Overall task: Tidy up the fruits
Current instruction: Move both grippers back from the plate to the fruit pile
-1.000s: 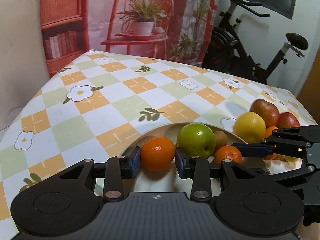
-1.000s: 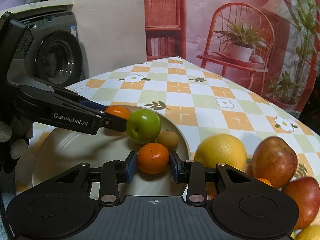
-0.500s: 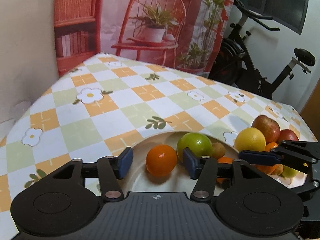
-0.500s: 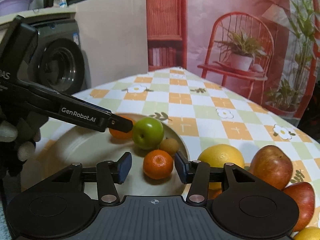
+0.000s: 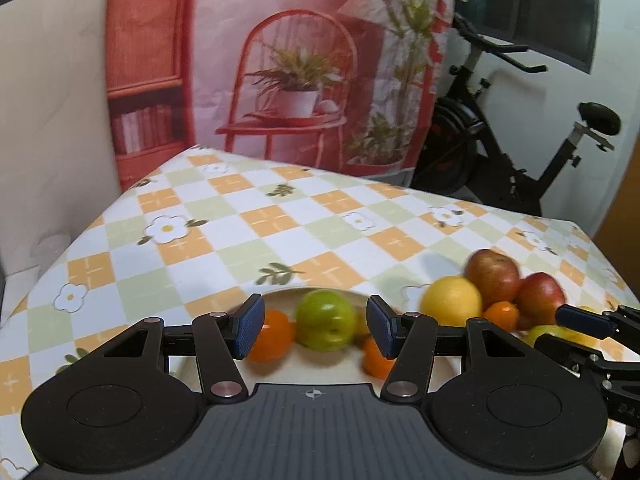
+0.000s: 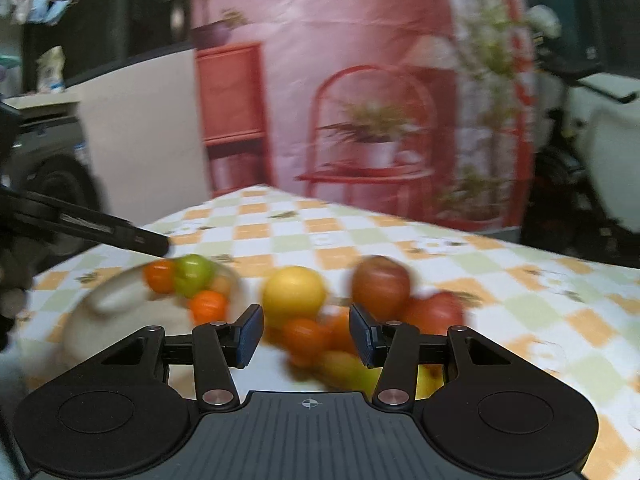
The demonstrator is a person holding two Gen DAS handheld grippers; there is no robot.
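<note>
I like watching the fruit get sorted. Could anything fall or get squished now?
Maybe. The green apple sits close to the plate's far rim, so a bump might roll it onto the tablecloth. The fruit pile is loose, so pulling one orange out could send the red apples rolling. Both views are blurred, and a hurried right gripper might miss.

Looks like someone's home: black exercise bike [image 5: 520, 152], grey front-loading washing machine [image 6: 44, 168], and a table with a checked floral tablecloth [image 5: 280, 232].
</note>
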